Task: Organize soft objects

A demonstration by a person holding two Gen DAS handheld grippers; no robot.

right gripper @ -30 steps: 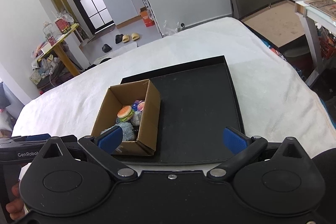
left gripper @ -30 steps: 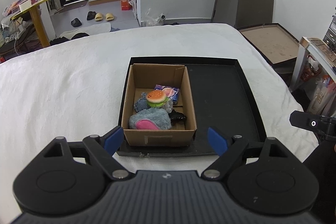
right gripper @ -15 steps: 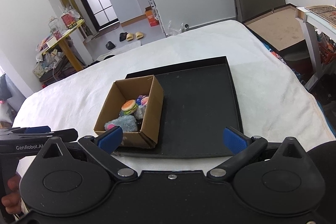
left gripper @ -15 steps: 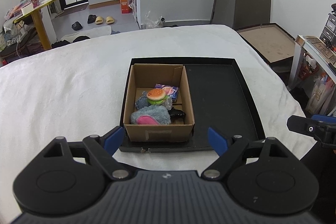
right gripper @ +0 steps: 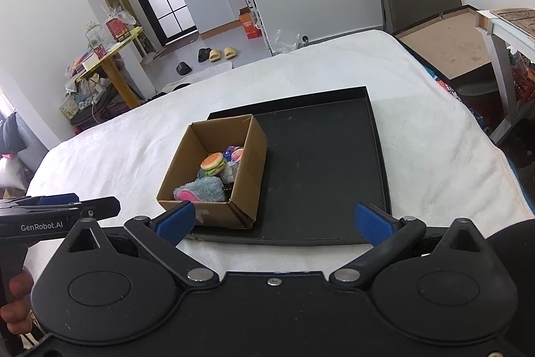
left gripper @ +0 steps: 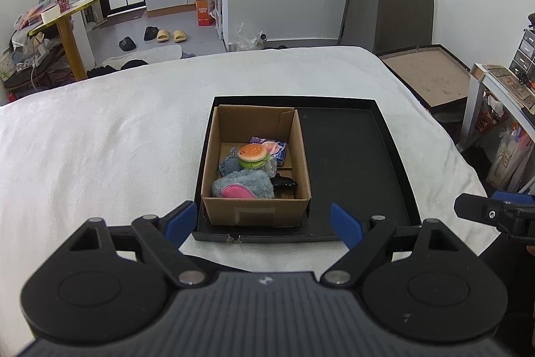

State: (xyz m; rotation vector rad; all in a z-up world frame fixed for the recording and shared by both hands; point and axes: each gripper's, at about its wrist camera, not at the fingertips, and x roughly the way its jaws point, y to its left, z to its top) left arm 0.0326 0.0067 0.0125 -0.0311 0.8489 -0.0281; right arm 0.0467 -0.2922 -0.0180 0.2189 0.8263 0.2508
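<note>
Sitting in the cardboard box (left gripper: 255,168): a small heap of soft items. Burger plush (left gripper: 252,155) on top, bun side up; a blue fuzzy piece with a pink patch (left gripper: 241,188) against the near wall; a purple-and-pink packet (left gripper: 270,147) toward the far wall; a small black item (left gripper: 283,183) at the right side, identity unclear. Long axis of the blue fuzzy piece runs left–right, parallel to the near wall of the box. Box itself is longer front to back and occupies the left half of the black tray (left gripper: 354,163); right half of the tray is bare. Tray rests on the white bed cover (left gripper: 100,139).

Left gripper (left gripper: 264,219): wide apart, holding nothing, short of the tray's near edge, lined up with the box. Right gripper (right gripper: 272,219): likewise wide and unloaded, near the tray's front edge, box to its left.

Judgement: everything soft in view lies in the box, so either sorting is near finished or unpacking onto the tray has not begun; cannot tell which. If picking comes next, the burger plush is the most accessible; approach from above, clearing the box walls.
</note>
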